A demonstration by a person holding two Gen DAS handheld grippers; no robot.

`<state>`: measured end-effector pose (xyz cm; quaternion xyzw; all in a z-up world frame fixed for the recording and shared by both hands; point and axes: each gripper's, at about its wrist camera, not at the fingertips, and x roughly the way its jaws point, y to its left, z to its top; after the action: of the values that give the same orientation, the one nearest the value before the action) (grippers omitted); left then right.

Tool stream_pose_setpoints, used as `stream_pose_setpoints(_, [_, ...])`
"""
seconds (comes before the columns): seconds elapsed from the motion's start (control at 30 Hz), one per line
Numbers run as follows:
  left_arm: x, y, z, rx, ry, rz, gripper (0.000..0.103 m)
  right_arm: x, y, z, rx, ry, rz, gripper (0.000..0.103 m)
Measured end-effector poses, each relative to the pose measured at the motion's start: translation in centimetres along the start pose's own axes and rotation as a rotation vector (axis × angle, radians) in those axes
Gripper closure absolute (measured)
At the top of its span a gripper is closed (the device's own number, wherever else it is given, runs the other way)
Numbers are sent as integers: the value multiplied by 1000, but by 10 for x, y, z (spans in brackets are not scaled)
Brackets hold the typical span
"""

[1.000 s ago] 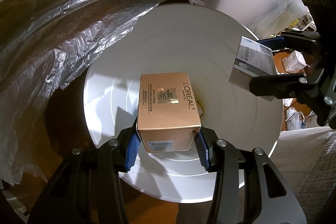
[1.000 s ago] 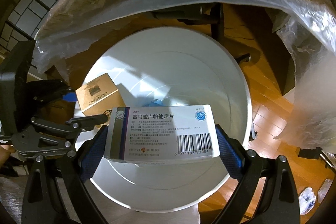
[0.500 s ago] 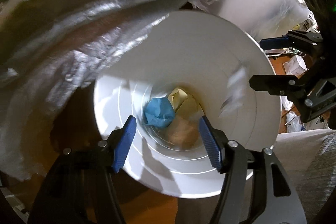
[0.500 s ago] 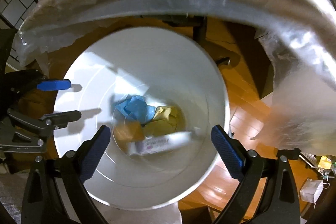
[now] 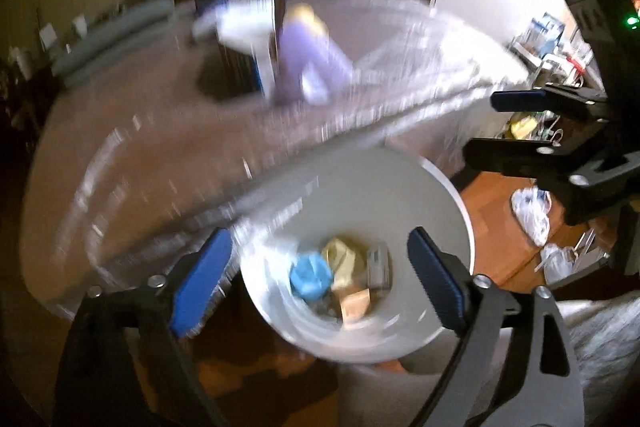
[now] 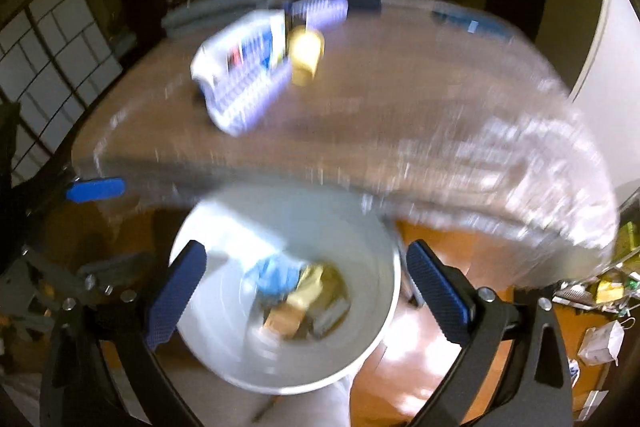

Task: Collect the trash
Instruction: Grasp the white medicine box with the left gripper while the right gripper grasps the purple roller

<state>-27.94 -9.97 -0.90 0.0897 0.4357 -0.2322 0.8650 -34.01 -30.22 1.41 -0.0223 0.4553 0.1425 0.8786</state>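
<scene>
I see a lived-in home: wooden floor at 5 o'clock, paper-screen sliding door at 9 o'clock, plastic-covered wooden table centre.

blurred table, smeared boxes, bin contents indistinct

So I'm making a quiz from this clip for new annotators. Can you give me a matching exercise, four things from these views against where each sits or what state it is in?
Things:
1. crumpled blue wad
2. tan cardboard box
3. left gripper
4. pale yellow cylinder

Places or states:
A. on the brown table top, beside the blurred white and purple packs
B. open, holding nothing
C. at the bottom of the white round bin, left of the yellowish wad
D. in that bin, nearest the camera in the left wrist view

Pairs: 1-C, 2-D, 3-B, 4-A
</scene>
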Motion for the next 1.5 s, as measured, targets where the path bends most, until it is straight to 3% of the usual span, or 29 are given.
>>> stream_pose_setpoints(0.17, [-9,15,23,-27,-82,43,8,-8,7,28,-30,-94,-45,4])
stream_pose_setpoints(0.43, [-15,44,56,-83,-137,178,8,16,20,64,-92,-106,49,4])
stream_pose_setpoints(0.63, [-1,59,102,-125,-140,139,9,46,23,77,-88,-90,118,4])
stream_pose_setpoints(0.77, [16,55,126,-94,-128,116,18,60,27,82,-89,-84,130,7])
stream_pose_setpoints(0.83, [26,54,134,-89,-111,81,29,66,29,85,-80,-76,120,13])
stream_pose_setpoints(0.93, [35,53,140,-75,-96,28,34,71,28,86,-55,-68,116,17])
stream_pose_setpoints(1.1, [52,56,144,-26,-47,-17,54,76,34,89,-34,-67,95,27])
stream_pose_setpoints(1.33, [66,66,142,19,-8,-41,55,88,36,90,-13,-50,59,49])
stream_pose_setpoints(1.5, [66,72,137,18,-22,-62,56,86,33,88,-10,-48,41,57])
